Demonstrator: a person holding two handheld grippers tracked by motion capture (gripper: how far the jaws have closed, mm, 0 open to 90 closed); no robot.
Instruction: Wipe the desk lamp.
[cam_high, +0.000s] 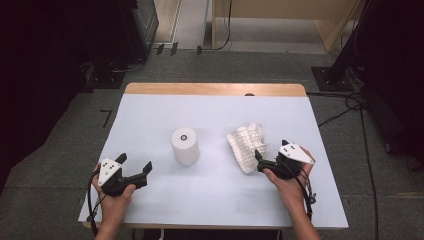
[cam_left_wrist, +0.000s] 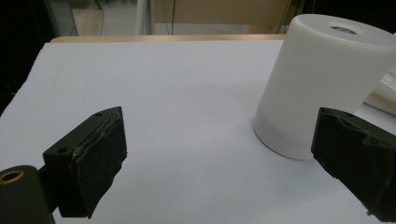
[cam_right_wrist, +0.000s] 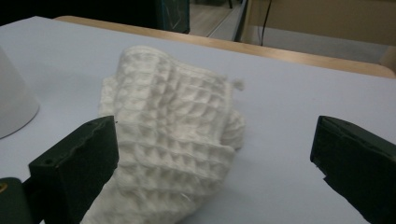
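Observation:
A white cylinder (cam_high: 185, 146) with a small dark hole in its top stands upright in the middle of the table; the left gripper view has it close up (cam_left_wrist: 322, 84). A crumpled white waffle-weave cloth (cam_high: 246, 145) lies to its right, and appears large in the right gripper view (cam_right_wrist: 173, 140). My left gripper (cam_high: 134, 167) rests near the front left, open, with nothing between its jaws, a short way left of the cylinder. My right gripper (cam_high: 271, 150) is open at the cloth's right edge, its left jaw beside the cloth.
The pale blue table top (cam_high: 150, 120) has a wooden strip along its far edge (cam_high: 215, 89). Cables (cam_high: 350, 107) trail over the grey floor to the right. Dark equipment stands at both sides.

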